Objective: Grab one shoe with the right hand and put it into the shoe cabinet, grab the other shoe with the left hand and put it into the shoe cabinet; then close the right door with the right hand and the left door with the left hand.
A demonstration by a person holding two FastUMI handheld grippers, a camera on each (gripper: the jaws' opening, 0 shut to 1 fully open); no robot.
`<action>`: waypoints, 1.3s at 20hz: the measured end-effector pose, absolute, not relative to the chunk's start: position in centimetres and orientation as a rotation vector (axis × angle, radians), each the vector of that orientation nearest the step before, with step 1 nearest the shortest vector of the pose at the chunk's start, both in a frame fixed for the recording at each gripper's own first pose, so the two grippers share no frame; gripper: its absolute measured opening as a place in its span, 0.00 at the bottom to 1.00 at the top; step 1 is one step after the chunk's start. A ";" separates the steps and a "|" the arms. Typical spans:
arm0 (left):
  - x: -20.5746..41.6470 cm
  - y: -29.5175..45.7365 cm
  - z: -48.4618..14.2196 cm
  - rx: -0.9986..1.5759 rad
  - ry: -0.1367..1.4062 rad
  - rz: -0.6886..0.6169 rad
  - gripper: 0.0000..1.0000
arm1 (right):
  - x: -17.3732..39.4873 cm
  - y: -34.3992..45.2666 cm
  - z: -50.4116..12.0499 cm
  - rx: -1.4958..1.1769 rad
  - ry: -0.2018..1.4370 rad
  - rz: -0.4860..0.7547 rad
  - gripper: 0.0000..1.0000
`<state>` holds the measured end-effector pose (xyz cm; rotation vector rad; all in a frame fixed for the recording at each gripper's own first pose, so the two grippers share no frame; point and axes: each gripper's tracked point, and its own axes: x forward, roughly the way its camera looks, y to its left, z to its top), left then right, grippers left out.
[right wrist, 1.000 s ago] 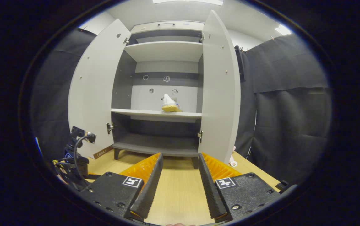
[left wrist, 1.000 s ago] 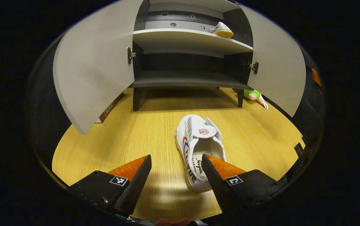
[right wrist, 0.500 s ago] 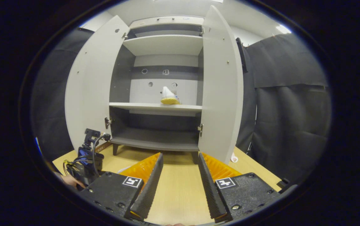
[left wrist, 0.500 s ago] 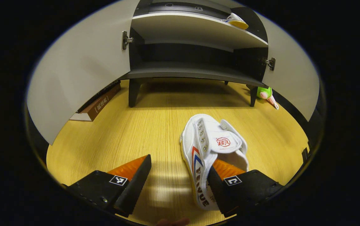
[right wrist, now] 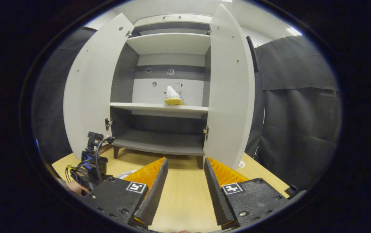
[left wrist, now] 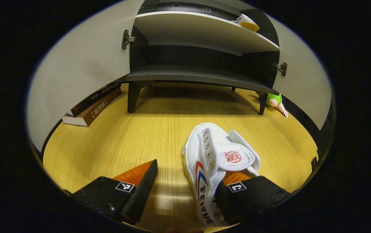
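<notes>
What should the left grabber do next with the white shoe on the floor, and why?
Probably squeeze shut. The left gripper is open over the white shoe on the wooden floor: one finger sits inside the shoe's opening, the other outside its side wall. Closing should pinch that wall, so it can be lifted to the shoe cabinet.

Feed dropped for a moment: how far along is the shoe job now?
Done: one shoe sits on the cabinet's middle shelf. In hand: the left gripper, open, straddles the side of the second shoe on the floor, not yet clamped. Left: shelve it, then close the right door and left door; the right gripper is open, empty.
</notes>
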<state>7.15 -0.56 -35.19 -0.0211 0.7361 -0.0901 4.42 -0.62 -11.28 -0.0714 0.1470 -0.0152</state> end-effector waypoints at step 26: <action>8.4 -0.8 -15.7 -0.046 0.457 0.003 0.00 | 4.7 0.4 -11.9 -0.112 0.156 0.054 0.71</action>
